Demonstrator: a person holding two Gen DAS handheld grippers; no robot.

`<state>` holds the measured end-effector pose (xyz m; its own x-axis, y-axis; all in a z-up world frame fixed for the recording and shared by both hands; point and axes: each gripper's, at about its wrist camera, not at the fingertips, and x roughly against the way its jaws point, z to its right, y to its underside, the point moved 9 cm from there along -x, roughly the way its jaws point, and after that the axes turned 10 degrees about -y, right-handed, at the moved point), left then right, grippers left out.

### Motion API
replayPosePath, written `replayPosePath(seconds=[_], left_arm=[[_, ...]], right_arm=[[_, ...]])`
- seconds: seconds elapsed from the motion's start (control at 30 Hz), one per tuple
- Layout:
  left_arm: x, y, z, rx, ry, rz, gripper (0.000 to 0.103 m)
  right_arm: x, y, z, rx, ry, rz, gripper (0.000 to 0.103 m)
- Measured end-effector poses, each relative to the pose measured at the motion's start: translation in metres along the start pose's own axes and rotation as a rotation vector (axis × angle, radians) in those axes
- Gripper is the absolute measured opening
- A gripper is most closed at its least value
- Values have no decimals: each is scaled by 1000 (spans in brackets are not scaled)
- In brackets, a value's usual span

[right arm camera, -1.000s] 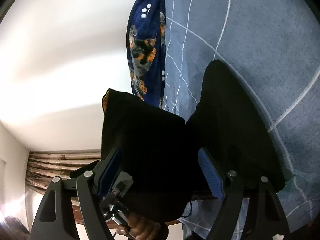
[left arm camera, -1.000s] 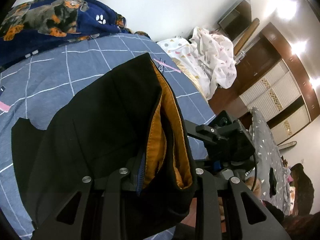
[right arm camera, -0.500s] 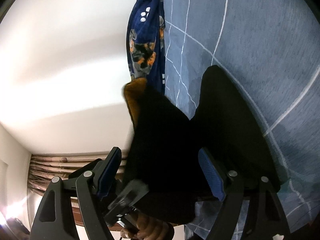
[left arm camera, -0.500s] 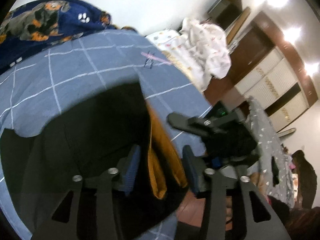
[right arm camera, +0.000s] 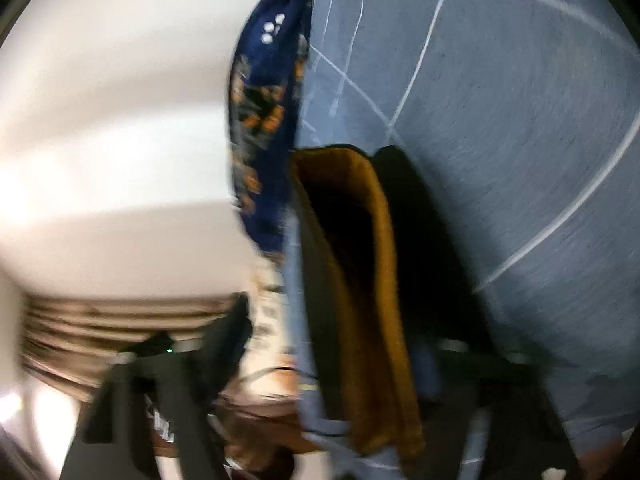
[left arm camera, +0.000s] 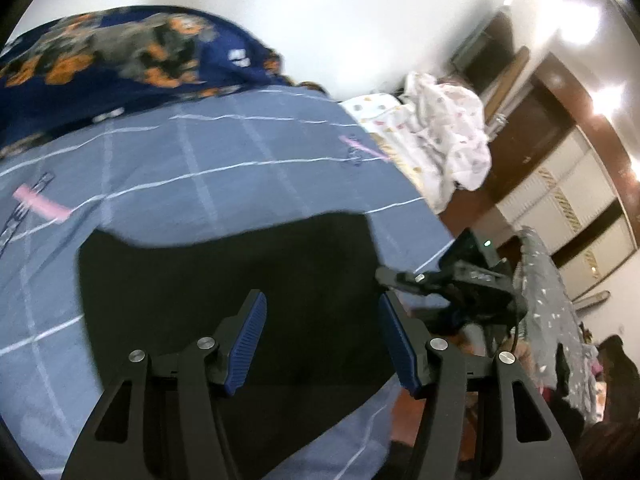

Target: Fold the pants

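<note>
Black pants [left arm camera: 224, 264] with a mustard lining lie spread on the blue checked bedspread [left arm camera: 240, 152]. My left gripper [left arm camera: 322, 300] hovers over them, jaws opening, blue pads apart and pressing nothing. My right gripper [left arm camera: 452, 280] reaches in from the right at the pants' edge. The right wrist view is blurred. There the pants' waist [right arm camera: 360, 280] with its mustard lining runs between the fingers of my right gripper [right arm camera: 340, 336], whose jaws are closing. The blur hides whether the pads press the cloth.
A dark blue dog-print blanket [left arm camera: 120, 52] lies bunched along the bed's far side by the white wall. A white patterned cloth pile [left arm camera: 440, 140] sits past the bed's right edge. Beyond it stand a wardrobe [left arm camera: 560, 208] and brown floor.
My left gripper let go of the pants' waistband, opened and drew back. The raised waist dropped, and the pants now lie flat. In the right wrist view the mustard lining swung into sight.
</note>
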<state>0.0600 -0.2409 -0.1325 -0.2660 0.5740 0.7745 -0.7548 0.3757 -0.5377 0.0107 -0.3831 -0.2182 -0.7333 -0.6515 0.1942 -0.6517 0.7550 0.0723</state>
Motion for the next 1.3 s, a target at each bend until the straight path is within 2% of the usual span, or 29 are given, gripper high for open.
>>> replayPosePath(seconds=[0.03,0.1,0.2,0.4,0.43,0.5,0.6,0.7,0.77,0.83,0.93,0.97,1.03,1.1,1.23,1.3], left_arm=[[3,3,-8,10,-9,0,59],[12,12,-26,34,-35,-2,59],[26,22,-54,71,-74,8,59],[41,35,-103,212,-98,35,62],[39,37,-109,243,-98,30,62],[36,40,-114,269,-91,20,62],[28,43,-114,260,-107,17,62],[21,48,-111,227,-125,4,62],[16,51,-108,210,-136,-8,62],[14,52,-106,204,-135,-13,62],[16,53,-103,203,-128,-7,62],[16,54,-103,202,-127,-7,62],[18,54,-101,200,-125,-6,62],[18,54,-100,205,-116,-6,63],[18,54,-96,200,-108,-6,63],[20,56,-95,194,-108,-8,65]], right_arm=[[-2,1,5,25,58,-17,23],[-4,3,8,34,68,-28,18],[-9,6,0,86,88,-37,15],[-27,11,-36,70,-114,-72,15],[-27,8,-39,96,-118,-71,14],[-18,0,-26,100,-65,-47,14],[3,-14,21,-3,-2,16,13],[9,-14,43,-101,-67,0,14],[9,-13,46,-117,-68,-5,19],[16,-16,45,-96,-19,4,24],[41,-28,25,34,84,90,26],[50,-28,15,67,89,104,26],[61,-9,-17,131,23,62,26],[62,14,-28,137,6,7,26],[50,38,-12,51,21,-64,27],[46,38,4,31,71,-62,28]])
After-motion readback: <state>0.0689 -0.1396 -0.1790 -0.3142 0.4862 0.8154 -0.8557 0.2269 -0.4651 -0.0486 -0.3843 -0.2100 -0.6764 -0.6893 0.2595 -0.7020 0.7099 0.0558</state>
